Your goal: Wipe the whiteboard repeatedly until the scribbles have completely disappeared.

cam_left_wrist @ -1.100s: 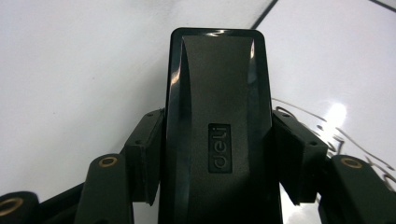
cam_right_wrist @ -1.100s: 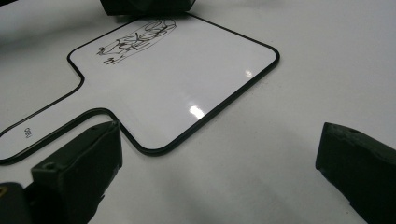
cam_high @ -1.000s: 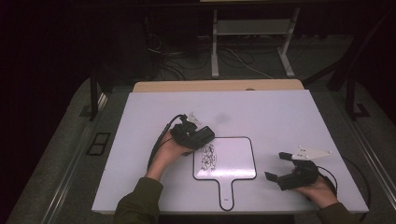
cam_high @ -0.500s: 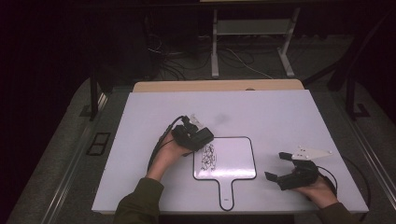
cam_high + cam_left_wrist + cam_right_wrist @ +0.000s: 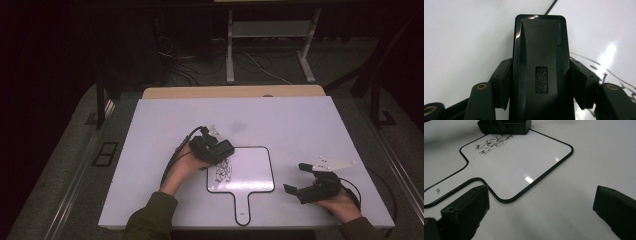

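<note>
The left tongs (image 5: 539, 82) grip a black eraser (image 5: 541, 62) embossed "deli", over the scribbled whiteboard (image 5: 250, 170); the right tongs (image 5: 300, 180) stand open.

Table (image 5: 310, 120) far half free; whiteboard (image 5: 250, 170) blocks centre.

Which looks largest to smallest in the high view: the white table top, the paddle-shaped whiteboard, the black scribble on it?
1. White rectangular table top, by far the largest.
2. White paddle-shaped whiteboard with black rim, much smaller.
3. Black marker scribble, a small patch at the whiteboard's left, partly hidden under the left gripper, which holds a black plastic eraser.
</note>
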